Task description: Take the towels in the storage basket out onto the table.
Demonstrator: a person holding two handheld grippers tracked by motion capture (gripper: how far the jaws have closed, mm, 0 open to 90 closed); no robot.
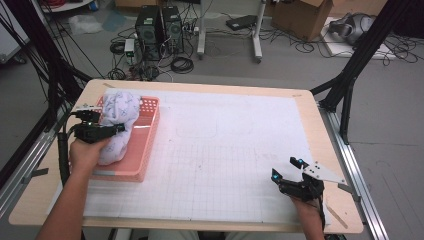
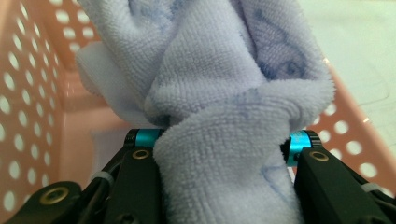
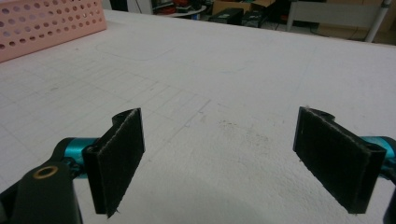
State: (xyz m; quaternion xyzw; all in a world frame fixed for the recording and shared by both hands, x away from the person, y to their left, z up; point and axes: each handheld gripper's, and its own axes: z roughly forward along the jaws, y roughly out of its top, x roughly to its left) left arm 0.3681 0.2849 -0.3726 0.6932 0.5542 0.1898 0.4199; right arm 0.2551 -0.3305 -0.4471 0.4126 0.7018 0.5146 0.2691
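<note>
- Left gripper clamped on a bunched lilac towel; in the left gripper view the cloth fills the gap between both jaws.
- Towel sits in the pink perforated basket, heaped above its rim.
- Basket stands at the table's left edge; its holed walls close in on either side of the towel.
- Right gripper well apart from the basket, near the table's right front corner, jaws spread wide, nothing between the pads.
- Table: white gridded mat on a pale wood top, faint pencil outlines right of the basket.
- Beyond the basket, on the floor: two black computer towers, coiled cables, cardboard boxes.
</note>
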